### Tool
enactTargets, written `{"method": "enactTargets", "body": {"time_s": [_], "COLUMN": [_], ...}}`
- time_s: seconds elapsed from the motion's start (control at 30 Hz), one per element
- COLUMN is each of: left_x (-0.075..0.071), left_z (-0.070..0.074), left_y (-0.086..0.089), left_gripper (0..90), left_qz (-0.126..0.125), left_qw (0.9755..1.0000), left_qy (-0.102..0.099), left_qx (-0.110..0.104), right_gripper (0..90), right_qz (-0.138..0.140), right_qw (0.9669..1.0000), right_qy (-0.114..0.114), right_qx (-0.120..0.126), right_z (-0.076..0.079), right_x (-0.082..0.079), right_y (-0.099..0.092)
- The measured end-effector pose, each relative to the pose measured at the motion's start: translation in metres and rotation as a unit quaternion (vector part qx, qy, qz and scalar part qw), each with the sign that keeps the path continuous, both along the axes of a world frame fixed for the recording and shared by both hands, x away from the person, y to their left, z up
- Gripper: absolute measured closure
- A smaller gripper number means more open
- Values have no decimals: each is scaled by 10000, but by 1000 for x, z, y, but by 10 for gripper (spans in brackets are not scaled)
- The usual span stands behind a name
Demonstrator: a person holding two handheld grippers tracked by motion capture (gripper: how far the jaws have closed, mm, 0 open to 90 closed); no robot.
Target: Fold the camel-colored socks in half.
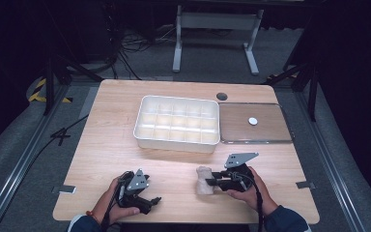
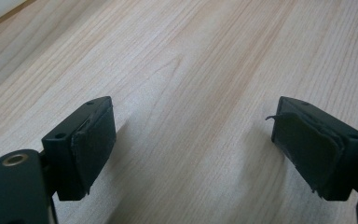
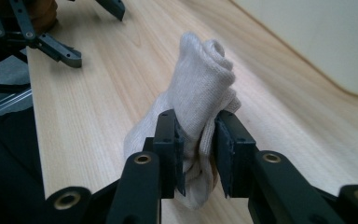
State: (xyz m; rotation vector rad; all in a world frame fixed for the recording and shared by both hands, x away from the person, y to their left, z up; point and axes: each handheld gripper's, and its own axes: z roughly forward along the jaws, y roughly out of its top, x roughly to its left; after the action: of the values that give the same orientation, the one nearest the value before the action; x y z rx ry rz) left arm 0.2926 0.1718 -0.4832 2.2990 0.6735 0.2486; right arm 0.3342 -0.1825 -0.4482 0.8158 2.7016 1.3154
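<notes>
Jaws of the right gripper (image 3: 198, 149) clench an upright rolled sock (image 3: 200, 93); left gripper (image 2: 193, 149) gapes empty.

Laboratory recording bay; dark curtained surround, grey carpet floor (image 1: 19, 140), aluminium frame rails (image 1: 14, 179), loose cables (image 1: 130, 43), hazard tape (image 1: 38, 92); a lone wooden worktop (image 1: 111, 140) stands at the centre.

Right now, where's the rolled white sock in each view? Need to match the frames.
High view: the rolled white sock lies low and right of centre on the table, at the right gripper tips.
Left gripper view: the sock is not in it; open jaws over bare wood.
Right gripper view: the sock sits centre frame, pinched between the two black jaws.
Shared landmark: the white compartment tray, upper right in the right gripper view.
</notes>
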Motion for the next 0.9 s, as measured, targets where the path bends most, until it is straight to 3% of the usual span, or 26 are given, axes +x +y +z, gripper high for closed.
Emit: {"method": "enactTargets", "body": {"time_s": [0.43,0.9], "left_x": [1,1], "left_z": [0,0], "left_y": [-1,-1], "left_gripper": [136,134], "left_qz": [7,15], "left_qw": [10000,10000], "left_qy": [-4,15], "left_qx": [12,26], "right_gripper": [719,719], "right_qz": [-414,-711], "right_qw": [9974,9937], "right_qy": [-585,-858], "right_qx": [87,108], "right_z": [13,20], "right_x": [5,6], "right_y": [-15,-25]}}
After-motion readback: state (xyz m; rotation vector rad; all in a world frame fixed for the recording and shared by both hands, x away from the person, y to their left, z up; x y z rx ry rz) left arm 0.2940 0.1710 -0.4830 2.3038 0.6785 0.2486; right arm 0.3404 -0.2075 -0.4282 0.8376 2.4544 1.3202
